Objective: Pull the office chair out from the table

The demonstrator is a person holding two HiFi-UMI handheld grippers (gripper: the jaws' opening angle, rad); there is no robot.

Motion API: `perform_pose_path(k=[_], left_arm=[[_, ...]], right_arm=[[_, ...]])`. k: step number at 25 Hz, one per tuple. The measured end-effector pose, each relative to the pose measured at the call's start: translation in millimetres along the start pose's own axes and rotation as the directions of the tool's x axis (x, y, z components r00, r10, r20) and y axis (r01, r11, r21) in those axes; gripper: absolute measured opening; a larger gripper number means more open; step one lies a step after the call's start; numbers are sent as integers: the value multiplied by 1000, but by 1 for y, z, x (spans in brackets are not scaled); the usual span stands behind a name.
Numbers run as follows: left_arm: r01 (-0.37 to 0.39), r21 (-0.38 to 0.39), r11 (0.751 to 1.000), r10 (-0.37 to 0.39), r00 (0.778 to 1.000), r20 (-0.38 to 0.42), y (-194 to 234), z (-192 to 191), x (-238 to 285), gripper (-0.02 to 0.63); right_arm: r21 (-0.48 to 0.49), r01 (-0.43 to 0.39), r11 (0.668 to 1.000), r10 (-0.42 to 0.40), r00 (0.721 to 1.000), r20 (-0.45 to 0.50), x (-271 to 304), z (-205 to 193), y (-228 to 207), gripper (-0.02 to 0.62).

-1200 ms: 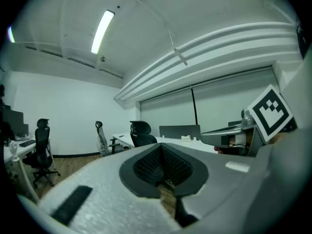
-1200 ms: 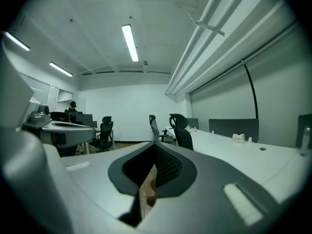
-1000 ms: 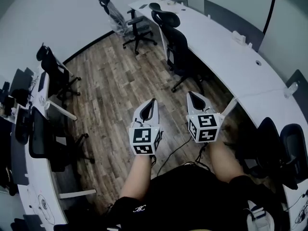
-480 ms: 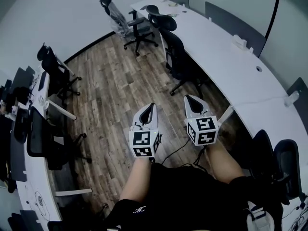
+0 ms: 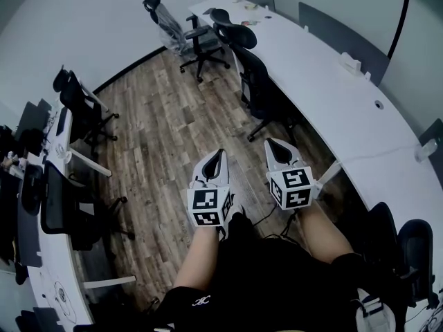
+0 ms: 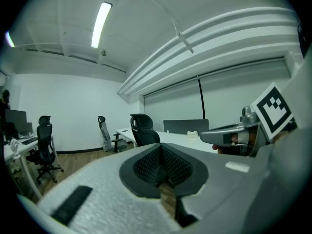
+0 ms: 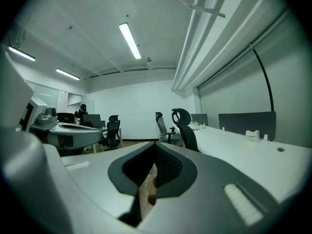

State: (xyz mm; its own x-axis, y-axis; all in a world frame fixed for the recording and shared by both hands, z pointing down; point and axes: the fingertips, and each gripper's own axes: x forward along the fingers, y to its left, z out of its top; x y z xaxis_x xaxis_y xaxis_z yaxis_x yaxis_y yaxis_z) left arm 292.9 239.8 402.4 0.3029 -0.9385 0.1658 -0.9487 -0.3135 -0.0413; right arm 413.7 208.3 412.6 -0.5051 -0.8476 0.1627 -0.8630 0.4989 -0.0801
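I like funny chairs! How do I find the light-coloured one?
Follow the long curved white table to its far end. The chair stands there on the wood floor, clear of the table. Its back is pale grey; the neighbouring chairs are all black.

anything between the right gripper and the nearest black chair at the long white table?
Nothing. In the head view, only bare wood floor lies between the shut right gripper and the office chair.
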Motion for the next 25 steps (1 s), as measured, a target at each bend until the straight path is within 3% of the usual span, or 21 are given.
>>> perform_pose_path(k=[9,16,25], left_arm=[[43,23,999,-43,999,32,67,12,74,6],[44,23,999,-45,998,46,159,35,133,8],[36,3,999,-36,999,19,261,20,196,6]], right_arm=[[-7,46,999,-46,998,-41,95,6,-17,9],[-13,61,998,-61,997,-35,197,35,-8,9],[12,101,995,-100,994,-50,307,43,-11,9]])
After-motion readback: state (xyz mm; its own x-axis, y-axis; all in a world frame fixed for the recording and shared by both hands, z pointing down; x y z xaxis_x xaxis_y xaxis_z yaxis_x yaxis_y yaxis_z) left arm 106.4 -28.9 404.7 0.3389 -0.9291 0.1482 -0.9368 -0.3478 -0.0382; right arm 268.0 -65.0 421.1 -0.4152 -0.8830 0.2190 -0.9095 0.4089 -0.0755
